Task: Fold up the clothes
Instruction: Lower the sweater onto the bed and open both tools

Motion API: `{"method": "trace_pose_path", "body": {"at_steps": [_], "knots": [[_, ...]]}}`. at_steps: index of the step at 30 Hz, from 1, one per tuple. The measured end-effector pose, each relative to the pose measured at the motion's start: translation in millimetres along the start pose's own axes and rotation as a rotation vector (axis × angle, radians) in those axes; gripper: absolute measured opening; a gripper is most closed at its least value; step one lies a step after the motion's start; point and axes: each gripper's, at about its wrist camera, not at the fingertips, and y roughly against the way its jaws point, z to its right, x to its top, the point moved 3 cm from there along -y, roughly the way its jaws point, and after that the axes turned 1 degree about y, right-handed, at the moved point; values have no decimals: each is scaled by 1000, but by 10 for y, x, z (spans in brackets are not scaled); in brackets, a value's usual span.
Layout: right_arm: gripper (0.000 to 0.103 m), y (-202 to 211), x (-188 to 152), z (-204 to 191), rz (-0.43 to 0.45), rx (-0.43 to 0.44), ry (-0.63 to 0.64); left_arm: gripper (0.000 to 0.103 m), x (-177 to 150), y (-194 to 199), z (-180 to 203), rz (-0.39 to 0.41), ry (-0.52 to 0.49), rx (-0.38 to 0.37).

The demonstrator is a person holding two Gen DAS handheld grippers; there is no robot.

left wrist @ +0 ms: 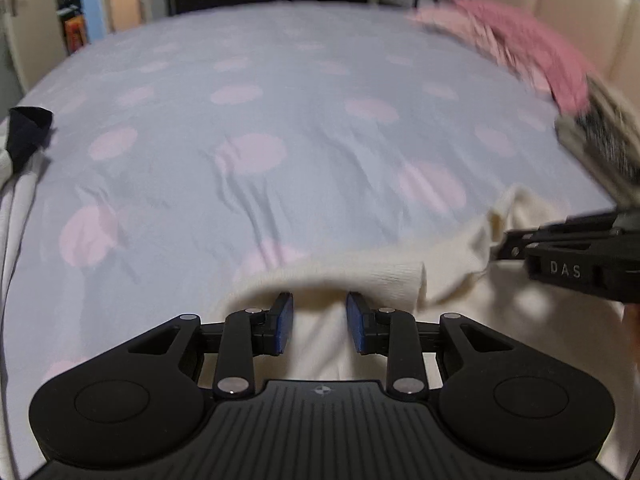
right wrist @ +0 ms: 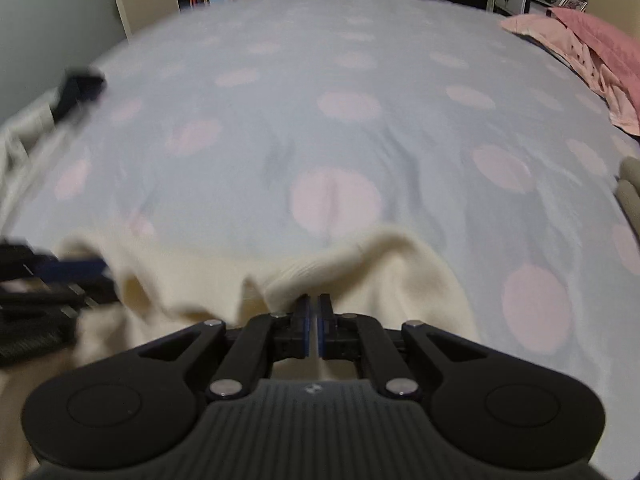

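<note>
Gripping: right tongs (right wrist: 314, 312) pinched tight on cream sweater (right wrist: 336, 268)
Left tongs (left wrist: 319, 322): spread wide, empty, over sweater's near edge
Bed (left wrist: 280, 120): underneath

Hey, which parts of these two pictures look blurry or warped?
Left wrist view: pink clothes and the right gripper smear; the bed bulges from fisheye. Right wrist view: the left gripper and dark garment streak.
</note>
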Motion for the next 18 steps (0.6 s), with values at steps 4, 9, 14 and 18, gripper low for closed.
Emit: {"method": "trace_pose_path", "body": {"at_steps": [4,9,14,18], "knots": [[9,109,146,15,93,21,-72,27,124,65,-130,94,121,26],[11,277,152,203,95,-1,-115,28,204,154,-251,94,152,48],[41,488,73,490,62,-30,-159,35,125,320,-365,38,100,83],[41,656,10,720,36,-54,-194,41,-30,538,-477,7,86,103]]}}
